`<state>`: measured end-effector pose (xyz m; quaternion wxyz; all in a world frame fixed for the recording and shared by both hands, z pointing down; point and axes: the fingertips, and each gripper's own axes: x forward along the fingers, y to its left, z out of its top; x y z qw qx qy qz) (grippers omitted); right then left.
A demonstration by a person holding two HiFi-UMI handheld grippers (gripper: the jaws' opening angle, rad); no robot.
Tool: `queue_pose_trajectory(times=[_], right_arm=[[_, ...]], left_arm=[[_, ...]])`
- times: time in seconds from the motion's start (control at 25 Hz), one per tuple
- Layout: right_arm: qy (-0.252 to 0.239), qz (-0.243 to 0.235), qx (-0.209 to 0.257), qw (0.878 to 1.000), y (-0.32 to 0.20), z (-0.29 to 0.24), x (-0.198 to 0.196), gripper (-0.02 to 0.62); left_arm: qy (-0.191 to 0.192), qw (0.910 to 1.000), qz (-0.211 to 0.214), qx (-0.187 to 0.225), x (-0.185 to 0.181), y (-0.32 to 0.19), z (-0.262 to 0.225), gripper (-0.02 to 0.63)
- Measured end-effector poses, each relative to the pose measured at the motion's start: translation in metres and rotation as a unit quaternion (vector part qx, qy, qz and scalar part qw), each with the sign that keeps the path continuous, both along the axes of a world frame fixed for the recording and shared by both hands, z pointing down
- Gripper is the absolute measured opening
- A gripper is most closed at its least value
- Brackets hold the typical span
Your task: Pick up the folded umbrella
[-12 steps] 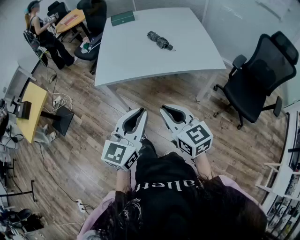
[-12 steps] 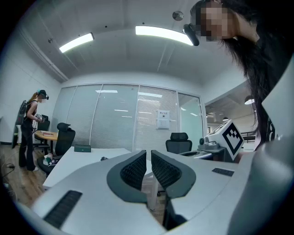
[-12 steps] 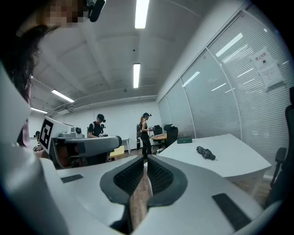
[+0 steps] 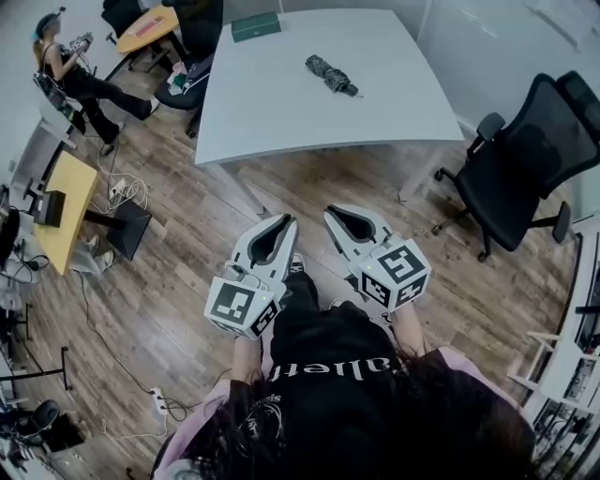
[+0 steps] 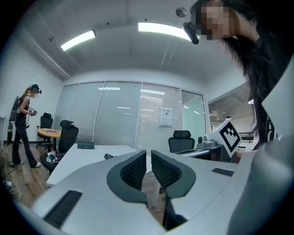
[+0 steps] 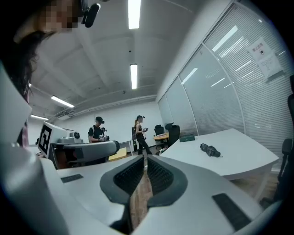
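The folded umbrella (image 4: 330, 75), dark grey and rolled short, lies on the far half of the white table (image 4: 281, 103). Both grippers are held low over the wooden floor, well short of the table's near edge. My left gripper (image 4: 286, 222) has its jaws closed together with nothing between them, and so does my right gripper (image 4: 336, 214). In the left gripper view the umbrella (image 5: 109, 156) is a small dark shape left of the gripper (image 5: 148, 153). From the right gripper view the umbrella (image 6: 210, 150) lies on the table to the right of the gripper (image 6: 146, 158).
A green box (image 4: 256, 26) sits at the table's far edge. A black office chair (image 4: 525, 159) stands right of the table. At the far left are a person (image 4: 66, 66), more chairs and a yellow desk (image 4: 66, 216). Cables trail over the floor at left.
The table and umbrella sit slightly higher and further right in the head view. Both grippers keep their pose and stay closed.
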<state>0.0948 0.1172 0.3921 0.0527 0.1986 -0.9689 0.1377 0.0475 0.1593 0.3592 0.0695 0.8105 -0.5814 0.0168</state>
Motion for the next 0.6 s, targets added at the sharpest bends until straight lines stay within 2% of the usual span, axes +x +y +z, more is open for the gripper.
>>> queue_pose_trajectory(times=[0.24,0.6], right_arm=[[0.007,0.002,-0.001,1.000,-0.018,0.002,-0.019,0.038],[0.024,0.017,-0.003,1.000,-0.068,0.005,-0.048,0.038]], left_arm=[[0.007,1.0000,-0.003,-0.001,-0.026,-0.021,0.002,0.051],[0.018,0.9997,0.019,0.000,-0.057,-0.079,0.001,0.051]])
